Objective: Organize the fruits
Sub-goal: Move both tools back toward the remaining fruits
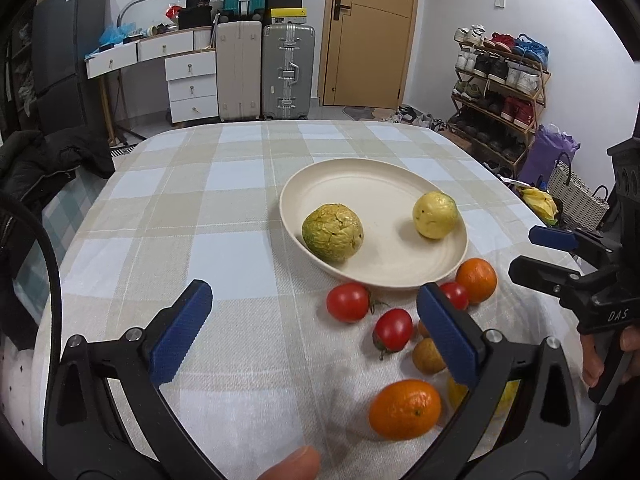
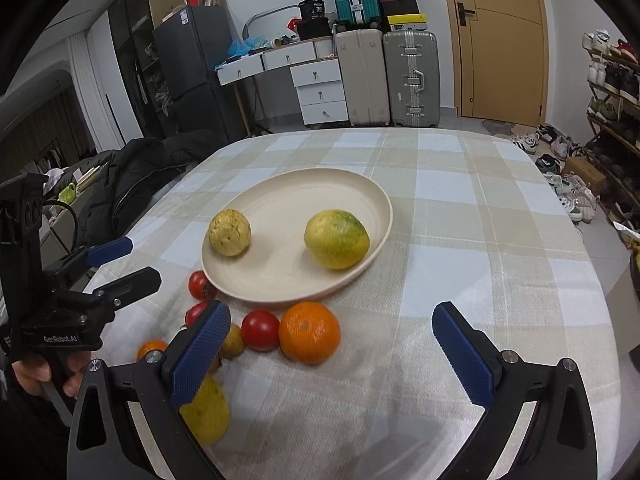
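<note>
A cream plate holds a green-yellow wrinkled fruit and a smaller yellow fruit. On the cloth in front of it lie three red tomatoes, two oranges, small brown fruits and a yellow fruit. My left gripper is open and empty over the cloth, left of the loose fruits. My right gripper is open and empty, with the orange between its fingers' line.
The table wears a beige and white checked cloth. A black jacket lies off its left edge. Suitcases, a door, drawers and a shoe rack stand behind.
</note>
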